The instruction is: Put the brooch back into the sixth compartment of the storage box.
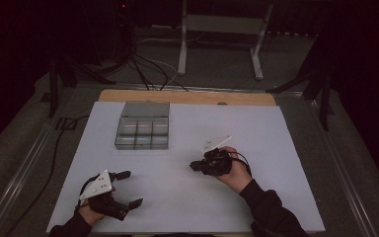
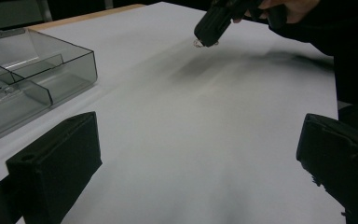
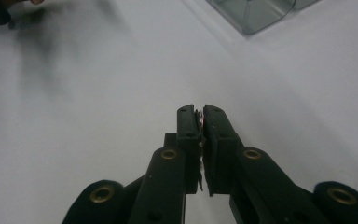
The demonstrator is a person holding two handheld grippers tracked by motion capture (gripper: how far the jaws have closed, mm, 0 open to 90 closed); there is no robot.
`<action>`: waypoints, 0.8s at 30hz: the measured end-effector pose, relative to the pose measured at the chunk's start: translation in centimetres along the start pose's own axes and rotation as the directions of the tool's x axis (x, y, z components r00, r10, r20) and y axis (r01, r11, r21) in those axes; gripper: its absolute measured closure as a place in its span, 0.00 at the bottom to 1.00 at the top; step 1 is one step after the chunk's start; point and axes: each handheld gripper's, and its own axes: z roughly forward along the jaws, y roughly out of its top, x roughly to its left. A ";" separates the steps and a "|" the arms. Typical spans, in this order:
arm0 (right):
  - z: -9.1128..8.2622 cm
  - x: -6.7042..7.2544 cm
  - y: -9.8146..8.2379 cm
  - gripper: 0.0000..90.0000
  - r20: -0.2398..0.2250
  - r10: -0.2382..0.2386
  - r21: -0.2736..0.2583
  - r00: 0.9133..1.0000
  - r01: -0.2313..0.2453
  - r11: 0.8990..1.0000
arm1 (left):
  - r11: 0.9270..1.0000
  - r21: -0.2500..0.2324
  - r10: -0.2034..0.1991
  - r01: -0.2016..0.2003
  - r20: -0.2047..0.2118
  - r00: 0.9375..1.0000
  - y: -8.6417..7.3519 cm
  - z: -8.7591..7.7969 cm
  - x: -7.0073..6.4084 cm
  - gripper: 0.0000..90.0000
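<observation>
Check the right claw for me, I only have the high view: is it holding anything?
Observer: Yes. In the right gripper view the right claw is shut on a small thin piece. It's too small to tell what it is.
Operator: Left claw?
Observer: The left gripper view shows the left claw wide open, with nothing between its jaws.
Operator: Anything in the box?
Observer: The compartments of the clear box that show in the left gripper view look empty.
</observation>
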 end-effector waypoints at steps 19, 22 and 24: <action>0.1 -0.2 2.3 0.95 0.001 -0.015 -0.015 1.000 0.015 1.000 | 1.000 0.002 0.002 -0.002 0.001 1.000 0.0 0.0 0.0 0.01; 0.3 -0.2 2.6 0.95 0.002 -0.018 -0.017 1.000 0.019 1.000 | 1.000 0.002 0.002 -0.002 0.001 1.000 0.0 0.0 0.0 0.01; 0.4 -0.2 2.7 0.95 0.003 -0.021 -0.015 1.000 0.021 1.000 | 1.000 0.002 0.002 -0.002 0.002 1.000 0.0 0.0 0.0 0.01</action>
